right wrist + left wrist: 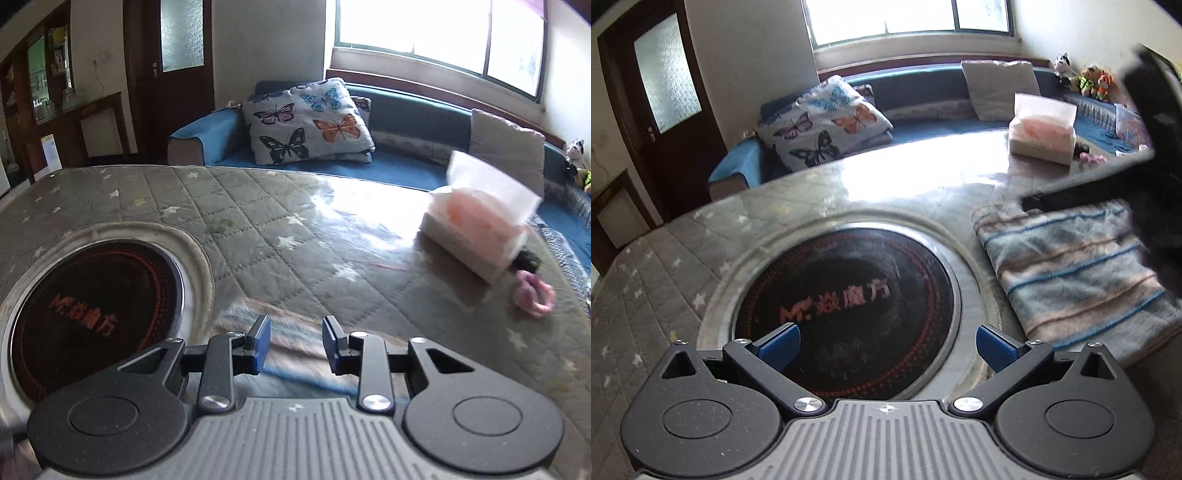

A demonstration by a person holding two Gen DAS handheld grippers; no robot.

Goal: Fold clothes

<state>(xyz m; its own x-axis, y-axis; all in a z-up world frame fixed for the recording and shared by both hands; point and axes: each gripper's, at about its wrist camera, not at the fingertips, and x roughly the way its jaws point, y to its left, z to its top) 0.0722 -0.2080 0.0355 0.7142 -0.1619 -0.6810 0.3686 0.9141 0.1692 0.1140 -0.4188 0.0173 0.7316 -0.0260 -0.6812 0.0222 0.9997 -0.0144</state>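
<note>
My left gripper (886,347) hangs with jaws spread wide and empty over the round black hob (846,310) set in the quilted table (657,295). The folded striped cloth (1071,269) lies to its right, toward the table's near edge. My right gripper (295,343) hovers over the cloth, jaws partly parted, gripping nothing I can see.

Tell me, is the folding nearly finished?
Looks close. The striped cloth already lies folded in a neat rectangle on the table. The left gripper is wide open over the round burner, holding nothing. The right gripper, open, hovers over the cloth. Probably only tidying remains.
</note>
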